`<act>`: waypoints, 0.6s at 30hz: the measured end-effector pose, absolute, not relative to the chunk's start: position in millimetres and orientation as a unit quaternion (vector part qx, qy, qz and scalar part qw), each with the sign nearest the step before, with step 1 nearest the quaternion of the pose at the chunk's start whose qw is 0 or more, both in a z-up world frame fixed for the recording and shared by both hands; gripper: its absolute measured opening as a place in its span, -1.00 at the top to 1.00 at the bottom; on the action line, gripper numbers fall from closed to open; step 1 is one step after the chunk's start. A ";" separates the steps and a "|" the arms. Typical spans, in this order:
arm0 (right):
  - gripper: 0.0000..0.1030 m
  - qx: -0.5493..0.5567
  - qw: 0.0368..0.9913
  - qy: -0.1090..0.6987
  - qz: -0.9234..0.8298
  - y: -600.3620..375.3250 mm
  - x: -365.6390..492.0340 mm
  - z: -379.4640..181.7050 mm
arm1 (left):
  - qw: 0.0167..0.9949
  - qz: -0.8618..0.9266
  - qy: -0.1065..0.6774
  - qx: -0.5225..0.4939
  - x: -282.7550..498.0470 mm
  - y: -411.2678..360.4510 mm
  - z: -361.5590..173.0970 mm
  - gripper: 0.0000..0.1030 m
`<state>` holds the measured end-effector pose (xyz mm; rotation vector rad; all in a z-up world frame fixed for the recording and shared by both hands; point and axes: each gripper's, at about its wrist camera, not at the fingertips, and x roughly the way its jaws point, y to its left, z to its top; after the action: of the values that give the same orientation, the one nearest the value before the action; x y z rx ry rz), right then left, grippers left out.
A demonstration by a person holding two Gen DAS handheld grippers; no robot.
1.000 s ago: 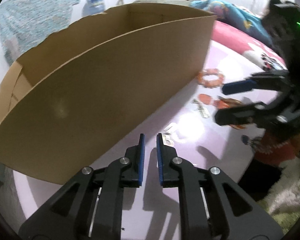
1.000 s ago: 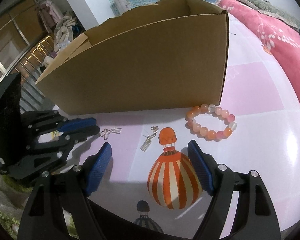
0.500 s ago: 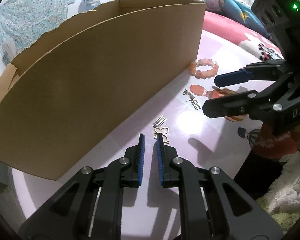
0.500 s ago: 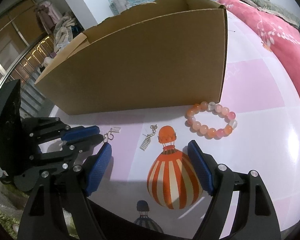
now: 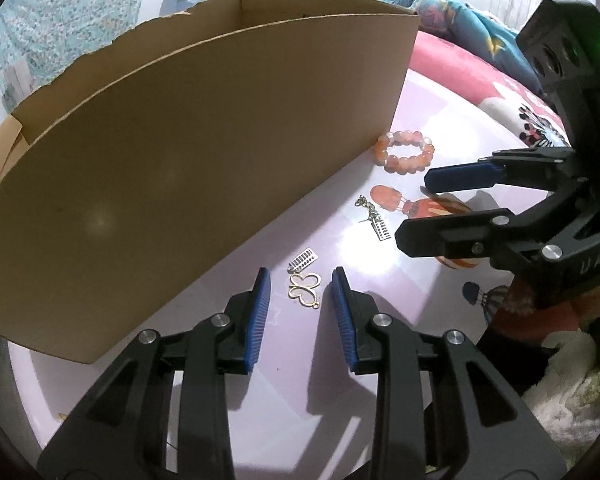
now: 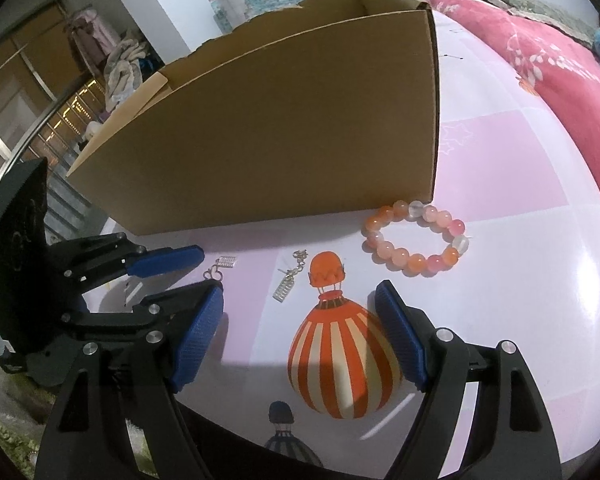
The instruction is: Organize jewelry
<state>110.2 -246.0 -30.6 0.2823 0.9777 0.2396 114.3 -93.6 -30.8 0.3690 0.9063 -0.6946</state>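
Note:
A gold butterfly earring [image 5: 304,287] with a silver tag lies on the pink tabletop, between the tips of my open left gripper [image 5: 301,280]. It also shows in the right wrist view [image 6: 217,272]. A second silver earring [image 5: 374,220] [image 6: 289,280] lies further right. An orange-pink bead bracelet [image 5: 405,157] [image 6: 416,237] lies by the corner of the open cardboard box [image 5: 188,152] [image 6: 284,132]. My right gripper [image 6: 300,300] is open and empty, above the printed balloon; it shows in the left wrist view [image 5: 424,208].
The table carries a pink cloth with a printed orange balloon [image 6: 340,364]. A red quilt [image 6: 540,56] lies behind the table on the right. A shaggy rug [image 5: 572,376] is below the table edge.
My left gripper has moved forward to the butterfly earring and opened its jaws around it. The right gripper has barely moved.

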 end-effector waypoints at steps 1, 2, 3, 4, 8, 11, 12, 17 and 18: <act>-0.48 0.136 0.867 0.466 0.114 -246.9 110.3 -30.8 | 0.827 -0.322 0.427 0.175 113.9 -94.9 -31.2 0.42; -0.48 0.137 0.867 0.466 0.113 -248.0 110.9 -30.9 | 0.827 -0.319 0.427 0.177 112.6 -97.1 -31.3 0.42; -0.48 0.138 0.867 0.465 0.113 -250.7 108.9 -31.4 | 0.828 -0.316 0.426 0.180 111.7 -98.6 -31.5 0.48; -0.48 0.139 0.867 0.465 0.112 -251.0 109.0 -31.5 | 0.828 -0.317 0.427 0.179 110.9 -99.4 -31.4 0.53; -0.48 0.140 0.867 0.465 0.112 -253.7 108.0 -31.9 | 0.826 -0.317 0.426 0.189 106.2 -107.9 -31.1 0.73; -0.48 0.140 0.867 0.465 0.112 -253.7 107.9 -31.9 | 0.825 -0.318 0.425 0.193 104.8 -110.2 -30.8 0.78; -0.48 0.140 0.867 0.464 0.112 -253.7 108.0 -31.8 | 0.825 -0.319 0.425 0.193 104.5 -109.2 -30.4 0.78; -0.48 0.139 0.868 0.464 0.111 -254.6 107.2 -31.6 | 0.826 -0.320 0.422 0.193 102.5 -108.2 -30.1 0.78; -0.48 0.139 0.868 0.464 0.110 -255.5 106.2 -31.5 | 0.826 -0.320 0.421 0.193 102.0 -107.5 -30.0 0.78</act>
<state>106.2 -255.5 -31.5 0.2911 0.9717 0.2311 102.0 -107.5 -30.0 0.4099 0.8953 -0.6804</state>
